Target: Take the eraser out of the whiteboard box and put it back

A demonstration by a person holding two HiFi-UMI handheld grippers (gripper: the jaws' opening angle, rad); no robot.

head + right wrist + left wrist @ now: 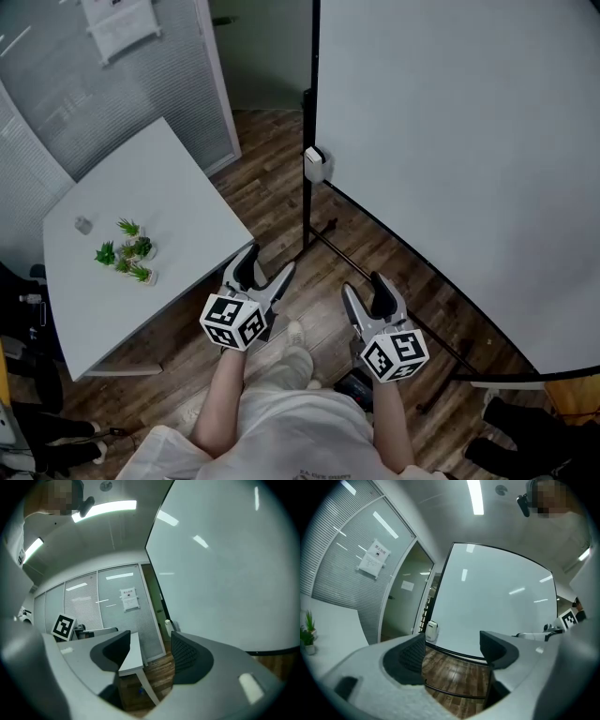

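A person stood on a wooden floor in front of a big whiteboard on a black stand, with a gripper in each hand, both held out level towards the board. The left gripper had its jaws spread wide. In the left gripper view only floor and the foot of the stand showed in the gap between them. The right gripper also had its jaws spread, and in the right gripper view nothing sat between them. Only the far corner of the surface and the floor showed through. Neither gripper touched anything.

The small white box hung at the left edge of the whiteboard, low on the stand's upright, well apart from both grippers and ahead of them. It was too small in every view to show its inside, so I could not tell whether the eraser lay in it. No eraser showed anywhere else.

To the left stood a white surface. Near its left edge was a cluster of small pots with green plants in them, and a small grey thing lay just beyond them. Behind the surface ran a glass wall with blinds, with a paper notice stuck on it.
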